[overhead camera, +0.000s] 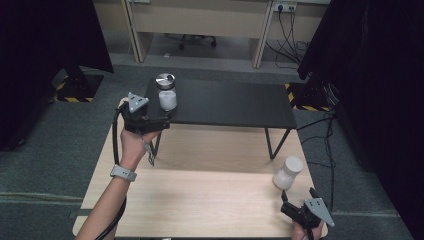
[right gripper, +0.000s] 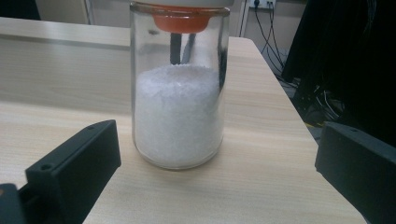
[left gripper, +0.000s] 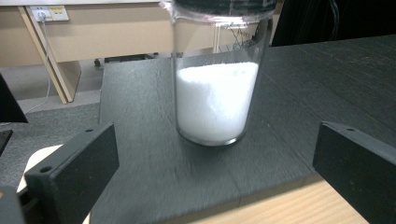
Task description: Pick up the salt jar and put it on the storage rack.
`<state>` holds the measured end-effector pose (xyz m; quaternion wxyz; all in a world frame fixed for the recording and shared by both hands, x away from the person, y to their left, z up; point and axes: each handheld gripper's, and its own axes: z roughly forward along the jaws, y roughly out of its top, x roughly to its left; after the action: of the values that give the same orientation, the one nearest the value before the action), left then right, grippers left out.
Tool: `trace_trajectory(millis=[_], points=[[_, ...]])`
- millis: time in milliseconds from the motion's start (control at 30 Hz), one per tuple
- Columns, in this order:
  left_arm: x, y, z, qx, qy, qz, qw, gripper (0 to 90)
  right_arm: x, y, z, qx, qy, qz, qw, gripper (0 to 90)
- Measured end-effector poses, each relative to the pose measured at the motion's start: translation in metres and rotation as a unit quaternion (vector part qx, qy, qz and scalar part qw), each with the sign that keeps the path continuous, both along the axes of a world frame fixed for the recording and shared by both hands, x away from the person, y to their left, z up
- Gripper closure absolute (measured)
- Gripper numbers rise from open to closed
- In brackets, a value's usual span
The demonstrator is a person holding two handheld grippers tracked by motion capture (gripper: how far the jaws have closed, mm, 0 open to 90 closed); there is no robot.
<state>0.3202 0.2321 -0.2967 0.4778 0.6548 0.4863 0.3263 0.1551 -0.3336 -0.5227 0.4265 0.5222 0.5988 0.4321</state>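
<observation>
High view first: a light wooden desk (overhead camera: pixel 200 200) carries a low black shelf (overhead camera: pixel 235 105) on thin metal legs along its far half. On the shelf's near-left corner stands a glass jar with a silver lid (overhead camera: pixel 166 92), upright and part-filled with white powder. The left tongs (overhead camera: pixel 162 117) sit just in front of it, a grey three-cornered plate on top and a cable trailing down along the forearm. Left gripper view has this jar (left gripper: pixel 215 100) a little way ahead on the black surface, centred between the two black jaws, which stand wide and touch nothing — the jar is free, resting on the shelf.

Near the desk's right edge stands a second jar with a white cap (overhead camera: pixel 288 172), also holding white powder. The right tongs (overhead camera: pixel 299 201) lie close behind it at the desk's near-right corner. Right gripper view shows that jar (right gripper: pixel 179 98) upright on the pale wood, an orange insert under its cap — the jaws spread wide on either side, apart from the glass.
</observation>
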Motion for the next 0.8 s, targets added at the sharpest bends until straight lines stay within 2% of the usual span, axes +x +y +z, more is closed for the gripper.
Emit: trace_trajectory(millis=[133, 400, 633, 800], points=[[-0.012, 0.006, -0.007, 0.008, -0.002, -0.008, 0.9999, 0.0, 0.0, -0.001, 0.001, 0.003, 0.002, 0.002, 1.0, 0.3], [-0.033, 0.019, -0.025, 0.003, -0.001, -0.014, 0.9999, 0.0, -0.001, -0.002, 0.001, 0.014, 0.001, -0.004, 0.9999, 0.2], [-0.049, 0.025, -0.042, -0.003, -0.006, 0.001, 1.0, 0.0, -0.001, -0.003, 0.001, 0.024, 0.002, -0.006, 0.9997, 0.2], [-0.06, 0.032, -0.057, -0.007, -0.001, 0.015, 0.9999, 0.0, -0.001, -0.004, 0.001, 0.022, 0.002, -0.003, 0.9997, 0.3]])
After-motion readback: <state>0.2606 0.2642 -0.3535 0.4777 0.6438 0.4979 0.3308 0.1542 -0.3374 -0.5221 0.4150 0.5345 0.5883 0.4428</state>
